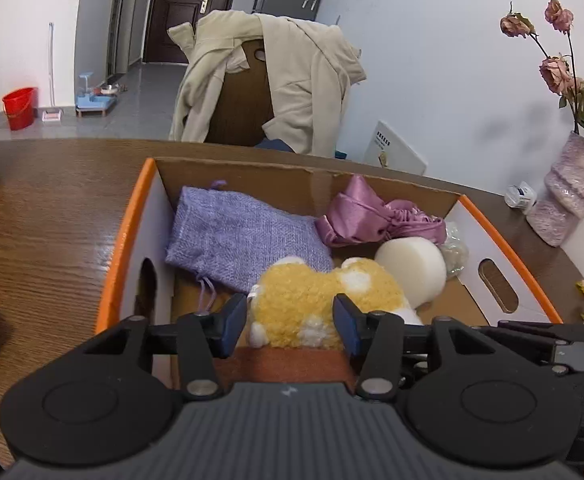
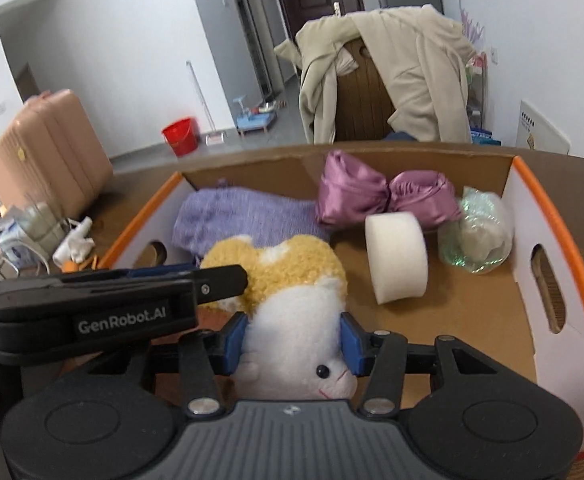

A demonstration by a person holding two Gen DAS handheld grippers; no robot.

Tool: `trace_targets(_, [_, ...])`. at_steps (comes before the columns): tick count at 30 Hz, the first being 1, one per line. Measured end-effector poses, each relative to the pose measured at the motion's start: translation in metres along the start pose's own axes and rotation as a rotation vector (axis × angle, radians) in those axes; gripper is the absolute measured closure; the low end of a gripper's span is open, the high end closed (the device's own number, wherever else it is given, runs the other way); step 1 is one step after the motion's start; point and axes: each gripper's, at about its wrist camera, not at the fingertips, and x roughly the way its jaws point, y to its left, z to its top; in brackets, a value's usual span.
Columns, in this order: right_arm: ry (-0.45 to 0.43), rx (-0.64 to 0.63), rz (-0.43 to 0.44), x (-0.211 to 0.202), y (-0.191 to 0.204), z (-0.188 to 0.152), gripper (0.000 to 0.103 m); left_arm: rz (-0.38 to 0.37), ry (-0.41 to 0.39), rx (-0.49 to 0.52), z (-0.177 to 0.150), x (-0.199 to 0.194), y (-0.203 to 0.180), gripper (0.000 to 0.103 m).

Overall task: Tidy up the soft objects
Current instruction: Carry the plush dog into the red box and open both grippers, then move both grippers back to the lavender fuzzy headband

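A yellow-and-white plush toy (image 1: 292, 300) (image 2: 292, 280) hangs low inside an orange-rimmed cardboard box (image 1: 132, 216) (image 2: 552, 208). My right gripper (image 2: 292, 344) is shut on its white head, both blue pads pressing in. My left gripper (image 1: 291, 320) straddles the yellow body with the jaws loose, a thin gap showing at the left pad. In the box lie a lilac knitted pouch (image 1: 240, 236) (image 2: 236, 216), a pink satin cloth (image 1: 372, 216) (image 2: 372, 196), a white foam cylinder (image 1: 412, 272) (image 2: 396, 260) and a clear crinkly bag (image 1: 456, 248) (image 2: 476, 236).
The box stands on a brown wooden table (image 1: 52, 208). Behind it is a chair draped with a beige jacket (image 1: 292, 80). A vase of dried roses (image 1: 564, 200) stands at the right, a pink suitcase (image 2: 48, 152) and small clutter (image 2: 32, 232) at the left.
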Motion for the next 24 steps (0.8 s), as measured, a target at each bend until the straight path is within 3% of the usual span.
trace_targets(5, [0.008, -0.033, 0.055, 0.003, 0.005, -0.001, 0.038, 0.033, -0.033, 0.022, 0.006, -0.018, -0.005, 0.045])
trace_targets(12, [-0.038, -0.056, 0.032, -0.030, 0.004, 0.003, 0.031, 0.074, -0.090, 0.049, 0.010, -0.068, -0.009, 0.037])
trace_targets(24, [-0.238, -0.071, -0.038, -0.176, -0.013, -0.001, 0.022, 0.140, -0.237, 0.124, -0.018, -0.199, -0.021, 0.021])
